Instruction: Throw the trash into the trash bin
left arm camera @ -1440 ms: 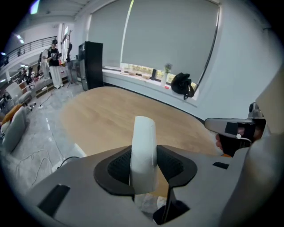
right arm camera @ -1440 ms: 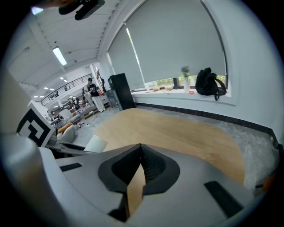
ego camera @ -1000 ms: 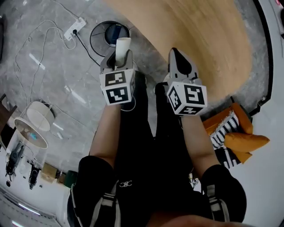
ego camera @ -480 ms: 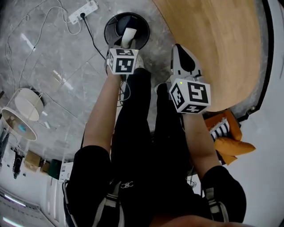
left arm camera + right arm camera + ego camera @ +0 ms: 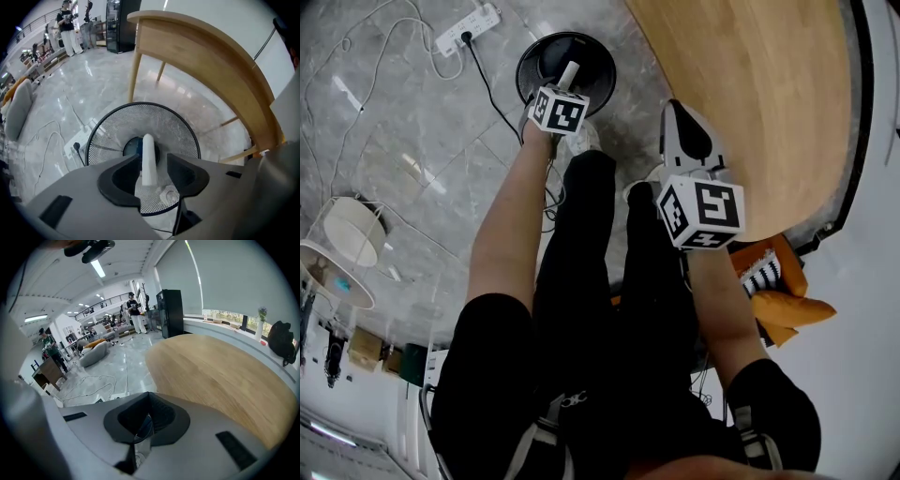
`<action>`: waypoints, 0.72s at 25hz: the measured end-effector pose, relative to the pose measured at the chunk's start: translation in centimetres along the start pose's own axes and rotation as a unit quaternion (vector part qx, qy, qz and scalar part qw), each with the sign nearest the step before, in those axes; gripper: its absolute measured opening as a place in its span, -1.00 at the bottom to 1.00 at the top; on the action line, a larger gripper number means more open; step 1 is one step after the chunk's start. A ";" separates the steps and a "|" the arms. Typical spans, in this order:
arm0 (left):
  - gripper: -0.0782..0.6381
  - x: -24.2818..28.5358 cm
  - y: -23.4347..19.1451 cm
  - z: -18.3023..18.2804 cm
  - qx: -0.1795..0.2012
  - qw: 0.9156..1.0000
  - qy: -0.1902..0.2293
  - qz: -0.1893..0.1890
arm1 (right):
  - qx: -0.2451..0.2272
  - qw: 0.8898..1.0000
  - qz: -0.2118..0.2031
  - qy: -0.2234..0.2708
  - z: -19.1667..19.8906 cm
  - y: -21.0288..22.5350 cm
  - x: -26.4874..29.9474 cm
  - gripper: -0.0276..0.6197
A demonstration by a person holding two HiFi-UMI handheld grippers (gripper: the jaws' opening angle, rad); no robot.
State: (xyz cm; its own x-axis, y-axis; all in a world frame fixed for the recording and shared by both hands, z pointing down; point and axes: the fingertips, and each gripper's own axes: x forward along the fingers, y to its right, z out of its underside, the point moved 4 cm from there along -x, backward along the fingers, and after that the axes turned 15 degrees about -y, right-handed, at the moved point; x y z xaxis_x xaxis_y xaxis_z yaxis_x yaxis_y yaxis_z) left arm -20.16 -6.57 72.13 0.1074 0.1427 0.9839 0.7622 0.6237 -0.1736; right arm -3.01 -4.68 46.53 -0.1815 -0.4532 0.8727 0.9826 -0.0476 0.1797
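A black wire-mesh trash bin (image 5: 528,58) stands on the grey floor beside the table. My left gripper (image 5: 567,84) points steeply down over its mouth. A white rolled piece of trash (image 5: 570,71) stands between the jaws. In the left gripper view the roll (image 5: 149,157) hangs above the bin (image 5: 101,133). The left gripper (image 5: 153,168) is opening, and a gap shows beside the roll on its right. Something blue (image 5: 133,146) lies at the bin's bottom. My right gripper (image 5: 677,105) is shut and empty, and hangs over the table edge; the right gripper view shows it (image 5: 143,425) with jaws together.
A round wooden table (image 5: 750,94) fills the upper right; its leg (image 5: 135,70) stands just behind the bin. A white power strip (image 5: 469,28) with cables lies on the floor left of the bin. Orange cushions (image 5: 792,307) sit at right, a lamp (image 5: 347,239) at left.
My left gripper has dropped with the white roll from beside the bin to right over its mouth. The right gripper has shifted slightly and now holds still.
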 end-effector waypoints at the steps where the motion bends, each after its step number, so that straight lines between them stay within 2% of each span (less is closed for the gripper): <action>1: -0.20 -0.1 0.1 -0.2 0.003 1.000 0.005 0.000 | -0.003 1.000 0.000 0.000 0.0 -0.1 0.0 -0.88; 3: -0.06 -0.9 0.5 -0.6 0.010 1.000 0.022 0.000 | -0.006 1.000 0.000 0.000 0.1 -0.1 -0.2 -0.88; 5: -0.06 -2.8 0.6 -1.0 0.003 0.999 0.053 -0.007 | -0.005 1.000 0.000 0.002 0.1 -0.2 -0.4 -0.88; 6: -0.18 -4.5 0.5 -1.1 -0.009 0.997 0.078 -0.016 | -0.005 1.000 -0.001 0.005 0.1 -0.2 -0.6 -0.88; 8: -0.68 -8.8 0.5 -1.1 -0.041 0.989 0.140 -0.035 | -0.006 1.000 -0.003 0.012 0.0 -0.3 -1.0 -0.88; 9: -0.74 -11.3 0.6 -0.9 -0.055 0.983 0.172 -0.039 | -0.008 1.000 -0.005 0.016 -0.1 -0.4 -1.3 -0.88; 11: -0.74 -15.8 1.5 -0.4 -0.072 0.972 0.223 -0.032 | -0.010 1.000 -0.008 0.026 -0.2 -0.7 -1.9 -0.88; 13: -0.74 -19.3 2.8 0.3 -0.078 0.963 0.255 -0.025 | -0.010 0.999 -0.014 0.038 -0.4 -0.9 -2.6 -0.88; 18: -0.74 -25.6 6.4 1.4 -0.087 0.953 0.289 -0.023 | -0.003 0.995 -0.042 0.088 -1.0 -1.2 -6.0 -0.88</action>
State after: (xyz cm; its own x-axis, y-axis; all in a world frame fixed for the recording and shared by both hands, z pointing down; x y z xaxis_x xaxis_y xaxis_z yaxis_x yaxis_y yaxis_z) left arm -18.93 -5.14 45.73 0.3671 -0.3597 0.8578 0.8630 0.4759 -0.1698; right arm -3.08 -2.81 40.65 -0.2543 -0.5955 0.7621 0.9644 -0.0970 0.2459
